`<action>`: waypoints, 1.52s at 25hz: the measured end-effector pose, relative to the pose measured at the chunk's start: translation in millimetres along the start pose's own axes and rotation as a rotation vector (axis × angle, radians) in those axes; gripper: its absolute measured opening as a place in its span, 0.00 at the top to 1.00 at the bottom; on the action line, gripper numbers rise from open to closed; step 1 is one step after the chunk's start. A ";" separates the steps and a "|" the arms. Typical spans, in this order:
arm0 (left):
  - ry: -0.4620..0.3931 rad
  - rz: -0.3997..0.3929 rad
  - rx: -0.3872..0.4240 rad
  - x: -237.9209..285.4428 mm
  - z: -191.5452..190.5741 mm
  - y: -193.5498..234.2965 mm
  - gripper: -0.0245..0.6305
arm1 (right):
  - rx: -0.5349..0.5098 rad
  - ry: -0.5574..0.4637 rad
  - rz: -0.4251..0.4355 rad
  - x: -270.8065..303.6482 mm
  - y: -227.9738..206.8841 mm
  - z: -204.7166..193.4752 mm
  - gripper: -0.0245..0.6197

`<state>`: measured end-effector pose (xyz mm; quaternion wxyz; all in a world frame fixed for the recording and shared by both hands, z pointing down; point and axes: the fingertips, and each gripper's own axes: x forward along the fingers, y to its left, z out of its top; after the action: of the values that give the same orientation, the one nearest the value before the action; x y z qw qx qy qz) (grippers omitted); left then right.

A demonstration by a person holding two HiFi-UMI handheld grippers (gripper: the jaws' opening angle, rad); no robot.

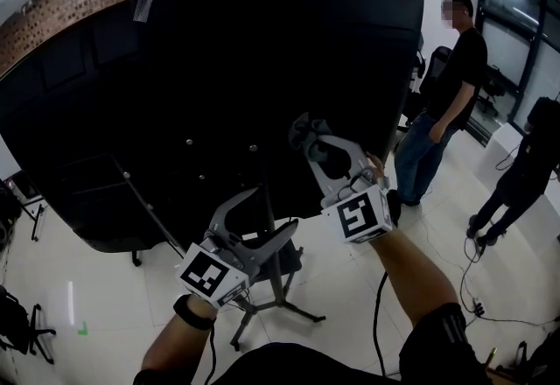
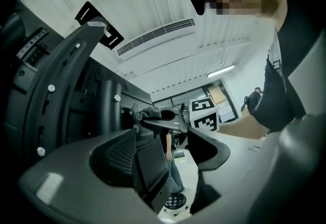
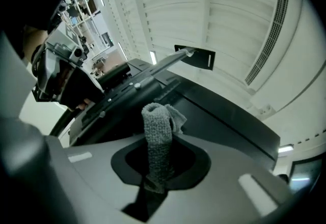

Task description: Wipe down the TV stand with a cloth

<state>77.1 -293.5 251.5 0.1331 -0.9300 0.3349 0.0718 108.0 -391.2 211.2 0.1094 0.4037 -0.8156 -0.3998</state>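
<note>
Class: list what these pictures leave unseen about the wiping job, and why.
1. Stand: its upper part, head view, partly behind the left hand-held gripper.
2. Cloth to TV contact: head view, right hand-held gripper covers it; right gripper view unclear.
3. TV screen: faces away everywhere.

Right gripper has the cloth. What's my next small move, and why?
Probably ease the right gripper forward until the grey cloth presses on the black back panel ahead. Its jaws are shut on the cloth, whose free end points at the panel; contact isn't clear yet.
</note>
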 end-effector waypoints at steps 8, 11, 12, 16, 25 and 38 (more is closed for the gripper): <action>0.026 0.048 -0.001 -11.2 -6.8 3.8 0.45 | 0.052 -0.049 0.089 34.7 64.6 -12.0 0.89; 0.034 0.068 -0.008 -16.6 -11.0 8.6 0.45 | 0.034 -0.057 0.084 35.0 64.4 -15.7 0.89; 0.034 0.072 -0.008 -17.1 -11.8 9.2 0.45 | 0.031 -0.054 0.081 34.0 62.9 -18.2 0.89; 0.035 0.071 -0.009 -12.4 -13.6 6.6 0.45 | 0.052 -0.024 0.051 23.0 47.3 -37.5 0.89; 0.042 0.034 -0.018 12.1 -21.3 -10.7 0.45 | 0.084 0.071 -0.012 -5.5 4.4 -91.5 0.89; 0.051 0.048 0.000 -7.5 -18.9 -10.9 0.45 | 0.082 0.066 -0.094 -25.8 -21.1 -72.3 0.89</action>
<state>79.3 -286.5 273.5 0.1227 -0.9233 0.3603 0.0512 173.1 -420.2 246.8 0.1006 0.4584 -0.8076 -0.3571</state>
